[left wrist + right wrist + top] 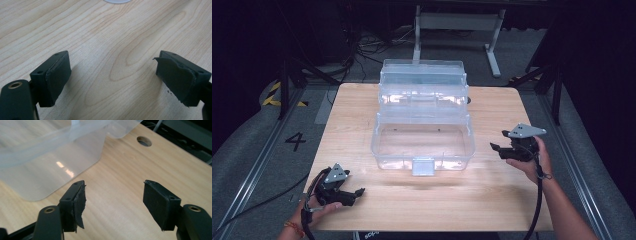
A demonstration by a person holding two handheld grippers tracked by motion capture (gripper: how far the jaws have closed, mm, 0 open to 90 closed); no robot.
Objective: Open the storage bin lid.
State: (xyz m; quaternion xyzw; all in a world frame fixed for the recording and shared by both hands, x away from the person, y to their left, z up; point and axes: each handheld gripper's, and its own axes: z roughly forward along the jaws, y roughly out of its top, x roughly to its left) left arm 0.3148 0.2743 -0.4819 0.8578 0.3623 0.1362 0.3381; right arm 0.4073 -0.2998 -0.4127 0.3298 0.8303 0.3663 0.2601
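A big light wooden table [362, 107] holds a clear plastic box [423, 145], lid up, in the middle. The right gripper [498, 147] sits just beside it, maybe not touching, jaws wide apart. The left gripper [358, 192] rests near the front edge, gaping too.

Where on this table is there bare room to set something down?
Free: the front strip between the clear box and the table edge, and the side strips left and right of the box. Crowded: the middle and back, under the box; the left gripper and right gripper hover at the sides.
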